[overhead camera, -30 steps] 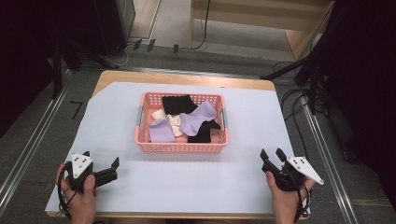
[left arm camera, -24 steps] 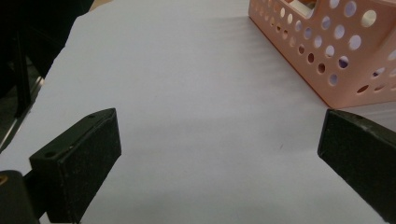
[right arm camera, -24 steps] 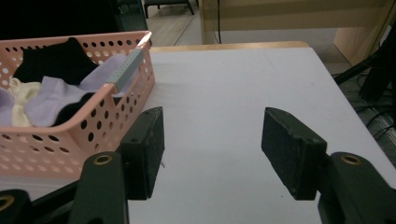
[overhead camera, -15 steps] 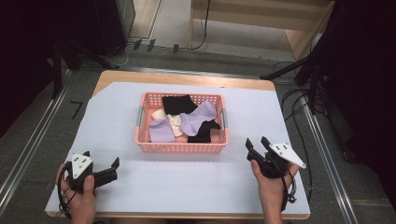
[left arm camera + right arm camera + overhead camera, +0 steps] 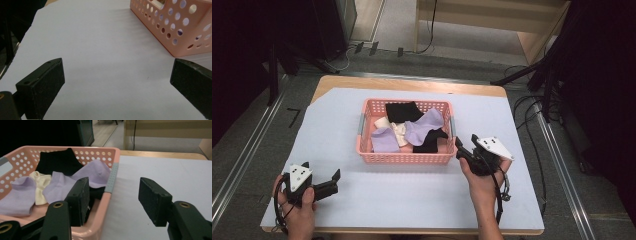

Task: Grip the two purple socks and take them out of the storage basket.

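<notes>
A pink perforated basket [image 5: 404, 159] sits mid-table and holds a black sock [image 5: 402, 111], two purple socks [image 5: 424, 127] and a cream sock [image 5: 394, 129]. My right gripper [image 5: 466, 141] is open at the basket's near right corner. In the right gripper view the right gripper [image 5: 115, 186] straddles the basket's rim [image 5: 105, 202], its left jaw over the socks near the purple sock [image 5: 92, 173] and black sock [image 5: 57, 161]. It holds nothing. My left gripper [image 5: 332, 182] rests open and empty near the front left; the left gripper [image 5: 117, 80] faces bare cover, with the basket [image 5: 175, 30] at upper right.
A white cover [image 5: 412, 200] spreads over the wooden table [image 5: 412, 84]. Cables [image 5: 532, 107] and dark stands lie on the floor to the right and behind. Metal rails [image 5: 242, 160] run along the floor on both sides.
My right gripper has moved left and forward from the table's right side up to the basket's near right corner. The left gripper has stayed put.
</notes>
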The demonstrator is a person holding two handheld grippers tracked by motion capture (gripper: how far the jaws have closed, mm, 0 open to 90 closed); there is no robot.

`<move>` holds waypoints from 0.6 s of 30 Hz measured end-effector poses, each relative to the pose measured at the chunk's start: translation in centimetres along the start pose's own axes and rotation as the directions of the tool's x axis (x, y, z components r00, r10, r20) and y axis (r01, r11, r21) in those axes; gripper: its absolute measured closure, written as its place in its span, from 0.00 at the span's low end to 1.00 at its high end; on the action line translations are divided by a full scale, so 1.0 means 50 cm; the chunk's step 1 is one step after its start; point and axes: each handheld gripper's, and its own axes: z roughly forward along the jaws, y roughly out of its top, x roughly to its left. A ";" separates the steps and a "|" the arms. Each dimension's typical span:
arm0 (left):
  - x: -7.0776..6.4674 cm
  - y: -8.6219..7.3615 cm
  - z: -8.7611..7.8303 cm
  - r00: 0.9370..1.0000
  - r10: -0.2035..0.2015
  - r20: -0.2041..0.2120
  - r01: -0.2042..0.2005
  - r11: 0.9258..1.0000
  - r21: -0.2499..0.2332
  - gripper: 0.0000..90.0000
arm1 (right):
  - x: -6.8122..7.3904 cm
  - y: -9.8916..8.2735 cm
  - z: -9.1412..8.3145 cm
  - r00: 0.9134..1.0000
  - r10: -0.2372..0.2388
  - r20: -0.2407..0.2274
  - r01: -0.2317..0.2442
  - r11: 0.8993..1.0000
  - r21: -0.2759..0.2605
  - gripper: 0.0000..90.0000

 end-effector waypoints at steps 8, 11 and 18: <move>0.000 0.000 0.000 1.000 0.002 0.003 -0.002 1.000 0.002 0.00 | 0.054 0.026 0.043 0.998 -0.033 -0.048 0.033 0.999 0.017 0.54; 0.001 0.000 0.001 1.000 0.000 0.004 0.000 1.000 0.003 0.00 | 0.068 0.030 0.057 0.998 -0.042 -0.056 0.044 0.999 0.029 0.55; 0.000 0.001 0.001 1.000 -0.001 0.001 0.001 1.000 0.009 0.00 | 0.104 0.042 0.100 0.996 -0.044 -0.081 0.049 0.997 0.052 0.59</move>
